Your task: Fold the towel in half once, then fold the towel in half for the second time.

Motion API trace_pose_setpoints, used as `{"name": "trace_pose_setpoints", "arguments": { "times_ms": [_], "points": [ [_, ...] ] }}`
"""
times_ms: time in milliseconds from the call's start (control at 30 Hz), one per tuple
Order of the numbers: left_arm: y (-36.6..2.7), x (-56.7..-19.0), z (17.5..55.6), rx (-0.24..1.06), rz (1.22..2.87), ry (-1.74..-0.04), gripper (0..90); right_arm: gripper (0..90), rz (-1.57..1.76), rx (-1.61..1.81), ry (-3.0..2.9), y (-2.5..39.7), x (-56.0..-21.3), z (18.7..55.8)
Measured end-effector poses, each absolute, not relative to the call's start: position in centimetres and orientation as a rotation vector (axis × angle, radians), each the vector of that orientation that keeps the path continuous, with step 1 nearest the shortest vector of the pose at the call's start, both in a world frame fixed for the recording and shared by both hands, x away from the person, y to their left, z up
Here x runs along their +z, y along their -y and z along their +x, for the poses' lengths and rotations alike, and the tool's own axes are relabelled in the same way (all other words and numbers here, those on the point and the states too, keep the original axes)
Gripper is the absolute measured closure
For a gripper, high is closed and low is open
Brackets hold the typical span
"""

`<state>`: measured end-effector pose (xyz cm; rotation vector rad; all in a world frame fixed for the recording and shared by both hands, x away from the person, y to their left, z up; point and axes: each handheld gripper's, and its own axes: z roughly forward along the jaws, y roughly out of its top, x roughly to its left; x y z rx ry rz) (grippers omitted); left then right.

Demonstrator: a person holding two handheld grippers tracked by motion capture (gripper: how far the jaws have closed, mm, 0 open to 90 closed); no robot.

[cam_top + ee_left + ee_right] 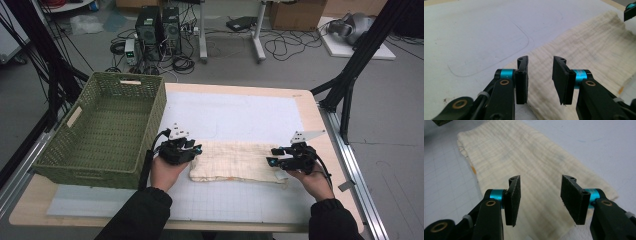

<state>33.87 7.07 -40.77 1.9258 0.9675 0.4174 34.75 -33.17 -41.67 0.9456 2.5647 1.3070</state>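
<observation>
A cream folded cloth (235,161) lies flat on the white mat, a long strip running left to right. My left gripper (196,149) hovers at its left end, open, with the cloth (584,52) stretching away beyond the jaws of my left gripper (540,80). At the cloth's right end my right gripper (272,156) is open too; in its own view my right gripper (541,198) has the cloth (524,162) under and beyond its jaws. Nothing is held between either pair of pads.
A green woven basket (80,150), empty, stands at the table's left side. The white gridded mat (240,115) covers most of the wooden table (312,107). Black frame legs, computers and cables are on the floor beyond the far edge.
</observation>
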Motion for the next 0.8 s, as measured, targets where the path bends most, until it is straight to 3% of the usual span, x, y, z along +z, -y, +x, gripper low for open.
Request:
{"name": "trace_pose_setpoints", "arguments": {
  "times_ms": [67, 300, 533, 800],
  "points": [
    [-7.0, -40.8, 34.2, 0.411, 1.939, -0.970, 63.5, 55.4, 0.930, 1.301, -2.571, 33.0, -41.4, 34.9],
    [-7.0, -41.8, 35.6, 0.413, 1.938, -1.028, 83.0, 68.7, 0.977, 1.211, -2.565, 32.1, -41.0, 37.7],
    [-6.4, -42.8, 37.0, 0.373, 1.954, -1.084, 84.5, 77.0, 0.999, 1.181, -2.581, 30.9, -42.0, 39.4],
    [-5.9, -43.8, 37.8, 0.385, 2.057, -1.134, 83.1, 77.9, 1.106, 1.107, -2.608, 31.5, -43.6, 40.4]
  ]
}}
